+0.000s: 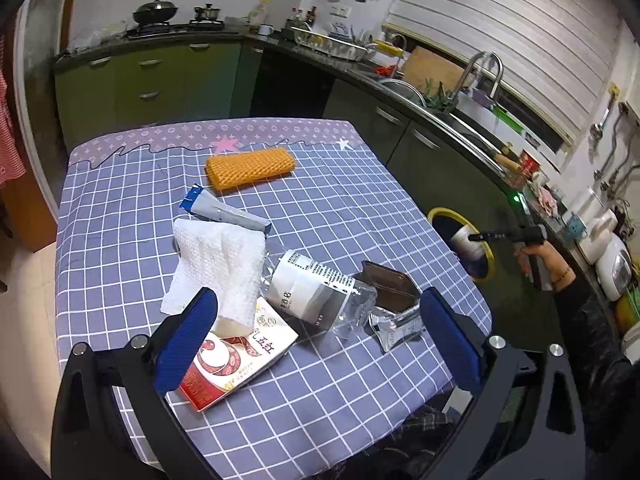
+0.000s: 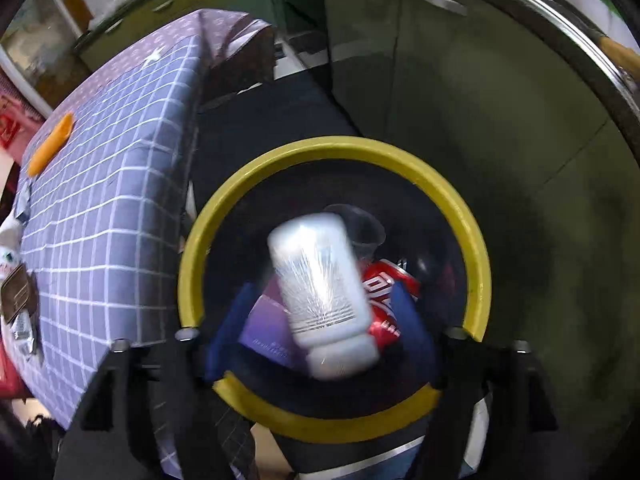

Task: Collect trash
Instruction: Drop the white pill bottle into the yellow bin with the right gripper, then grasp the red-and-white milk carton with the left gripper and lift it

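Your right gripper (image 2: 320, 312) released above the yellow-rimmed bin (image 2: 476, 240), white bottle (image 2: 320, 280) blurred between parted fingers, your left gripper (image 1: 316, 336) open over table litter

This is a lived-in home kitchen. Green cabinets (image 1: 168, 76) run in an L under a dark counter (image 1: 304, 54), with a wok (image 1: 155, 10) and a small pot (image 1: 207, 11) on a gas hob at its far left end, a dish rack (image 1: 332, 44) near its corner, and a sink with a tall steel tap (image 1: 482, 74) below a blind-covered window (image 1: 500, 36). Ladles (image 1: 600, 124) hang on the right wall, a rice cooker (image 1: 614, 268) stands at the counter's right end, and a table under a checked cloth (image 1: 120, 208) fills the middle of the room.
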Demonstrator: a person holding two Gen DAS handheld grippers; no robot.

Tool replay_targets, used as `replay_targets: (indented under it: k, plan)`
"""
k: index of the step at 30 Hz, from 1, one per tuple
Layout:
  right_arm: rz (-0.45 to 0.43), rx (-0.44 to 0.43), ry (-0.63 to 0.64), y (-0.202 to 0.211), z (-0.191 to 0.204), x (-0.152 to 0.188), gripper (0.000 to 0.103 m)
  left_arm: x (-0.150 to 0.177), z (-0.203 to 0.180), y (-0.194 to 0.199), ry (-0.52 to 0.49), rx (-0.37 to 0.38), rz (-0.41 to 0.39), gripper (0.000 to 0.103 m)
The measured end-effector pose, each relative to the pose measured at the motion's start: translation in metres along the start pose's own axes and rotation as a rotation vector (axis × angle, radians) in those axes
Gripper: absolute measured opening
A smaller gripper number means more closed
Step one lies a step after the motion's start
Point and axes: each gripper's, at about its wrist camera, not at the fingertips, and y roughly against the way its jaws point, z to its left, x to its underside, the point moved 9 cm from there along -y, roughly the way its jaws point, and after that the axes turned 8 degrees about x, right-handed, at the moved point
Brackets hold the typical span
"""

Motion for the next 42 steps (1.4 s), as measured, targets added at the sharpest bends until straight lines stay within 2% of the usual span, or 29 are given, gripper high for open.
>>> replay_targets:
  k: [3,7,11,16,19,24,30,33,38,42]
  plan:
    - [-0.016,-0.017,-0.003,0.004,0.004,0.001,0.073,0.0,0.003,-0.003,-0.033,-0.004,0.025,0.096]
    - [-0.032,-0.021,0.014,0.018,0.012,0.003,0.073,0.006,0.009,-0.016,-0.131,-0.004,0.096,0.096]
    - [-0.038,-0.028,0.036,0.033,0.025,0.007,0.073,0.024,0.022,-0.032,-0.201,0.04,0.221,0.096]
    - [-0.033,-0.031,0.061,0.04,0.045,0.009,0.073,0.038,0.049,-0.04,-0.219,0.066,0.323,0.096]
    - [-0.035,-0.039,0.074,0.046,0.056,0.011,0.073,0.048,0.064,-0.047,-0.224,0.054,0.394,0.096]
    - [-0.031,-0.044,0.096,0.049,0.065,0.011,0.074,0.064,0.066,-0.055,-0.271,0.08,0.474,0.096]
    - [-0.036,-0.058,0.114,0.052,0.075,0.011,0.074,0.079,0.066,-0.069,-0.324,0.065,0.55,0.096]
    - [-0.035,-0.068,0.126,0.056,0.081,0.014,0.074,0.082,0.067,-0.074,-0.322,0.072,0.564,0.086]
    - [-0.037,-0.076,0.133,0.059,0.083,0.017,0.074,0.086,0.071,-0.079,-0.303,0.078,0.592,0.059]
    - [-0.043,-0.083,0.123,0.062,0.081,0.018,0.075,0.089,0.071,-0.078,-0.317,0.06,0.586,0.054]
